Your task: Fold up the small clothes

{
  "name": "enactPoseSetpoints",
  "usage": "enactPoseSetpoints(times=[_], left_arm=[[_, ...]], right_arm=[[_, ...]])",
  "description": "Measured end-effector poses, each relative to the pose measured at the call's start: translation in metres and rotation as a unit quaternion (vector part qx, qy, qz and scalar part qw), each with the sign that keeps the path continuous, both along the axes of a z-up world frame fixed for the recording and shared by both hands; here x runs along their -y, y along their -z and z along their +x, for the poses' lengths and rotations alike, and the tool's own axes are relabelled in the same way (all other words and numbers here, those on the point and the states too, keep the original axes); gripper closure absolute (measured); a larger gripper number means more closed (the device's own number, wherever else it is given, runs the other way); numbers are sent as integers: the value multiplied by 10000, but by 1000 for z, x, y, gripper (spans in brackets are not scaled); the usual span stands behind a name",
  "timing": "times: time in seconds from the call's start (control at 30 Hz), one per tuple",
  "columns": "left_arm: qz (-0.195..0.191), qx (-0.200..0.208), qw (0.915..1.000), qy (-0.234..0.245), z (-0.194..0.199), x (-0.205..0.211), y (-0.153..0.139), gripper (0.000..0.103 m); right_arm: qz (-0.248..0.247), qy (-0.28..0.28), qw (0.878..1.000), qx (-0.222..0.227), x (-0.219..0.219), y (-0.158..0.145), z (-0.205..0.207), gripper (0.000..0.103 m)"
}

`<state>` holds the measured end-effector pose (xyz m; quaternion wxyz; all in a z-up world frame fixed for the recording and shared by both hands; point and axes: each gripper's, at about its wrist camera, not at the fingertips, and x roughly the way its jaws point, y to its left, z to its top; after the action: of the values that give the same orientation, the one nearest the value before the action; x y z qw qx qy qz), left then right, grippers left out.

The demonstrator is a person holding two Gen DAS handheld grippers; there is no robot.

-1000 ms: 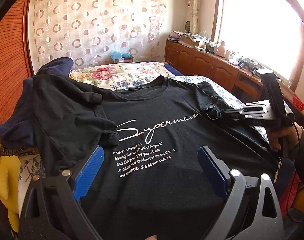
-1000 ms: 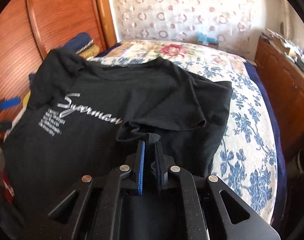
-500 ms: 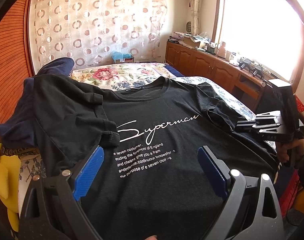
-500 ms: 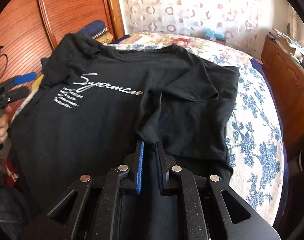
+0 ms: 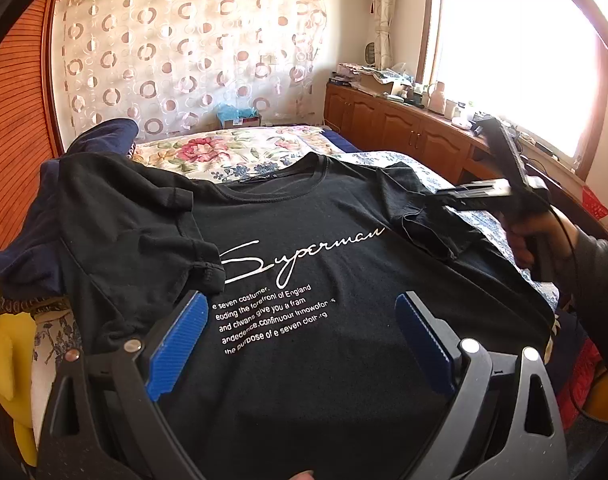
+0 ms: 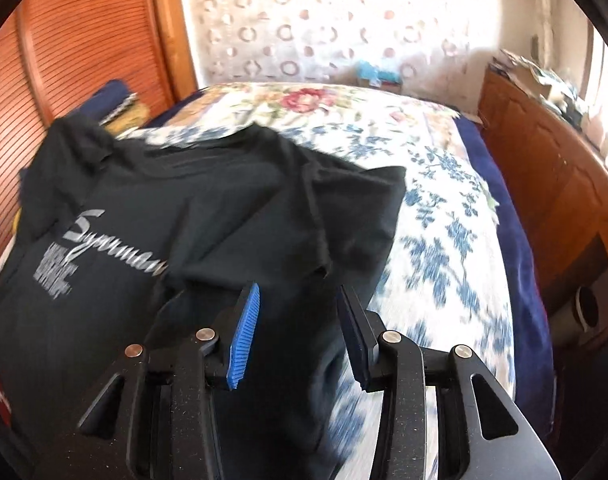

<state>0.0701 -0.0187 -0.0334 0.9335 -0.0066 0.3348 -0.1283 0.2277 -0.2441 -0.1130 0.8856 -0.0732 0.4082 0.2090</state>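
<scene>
Having let go of the right sleeve held pinched half a second ago, and now swinging fast enough to blur the right wrist view, with the right gripper standing parted over the black cloth and clamping nothing. Lying face up across the flowered bed, the black T-shirt, white lettering toward the near hem, left sleeve bunched and doubled over the chest, right sleeve creased inward beside the print. Judging the step as tidying the sleeves before the first fold: flattening each sleeve fully outward, taking cloth at the cuff edge rather than mid-fabric, pulling gently sideways so the body does not drag along the bedspread. Hovering low over the hem, the left gripper, blue pads spread wide, gripping nothing, pointing up the shirt toward the collar. Reaching in from the window side, the right hand wrapped round its handle, tool levelled just above the right shoulder, apparently clear of the cloth.
</scene>
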Motion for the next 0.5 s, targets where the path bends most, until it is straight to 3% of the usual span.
enactPoseSetpoints(times=[0.2,0.23,0.27,0.33,0.5], left_arm=[[-22,-19,10000,-36,-2,-4,1,8],[-26,-22,10000,-45,-3,-5,1,8],[-26,-27,10000,-58,-3,-6,2,8],[-48,-31,9999,-83,-5,-9,3,8],[-35,-44,9998,-169,-7,-16,7,8]], right_arm=[[-284,108,9991,-294,-11,11,33,74],[-312,114,9990,-302,-12,12,35,79],[-306,59,9991,-298,-14,10,35,91],[-366,-78,9988,-321,-20,7,36,98],[-245,-512,9982,-200,-47,-10,38,102]])
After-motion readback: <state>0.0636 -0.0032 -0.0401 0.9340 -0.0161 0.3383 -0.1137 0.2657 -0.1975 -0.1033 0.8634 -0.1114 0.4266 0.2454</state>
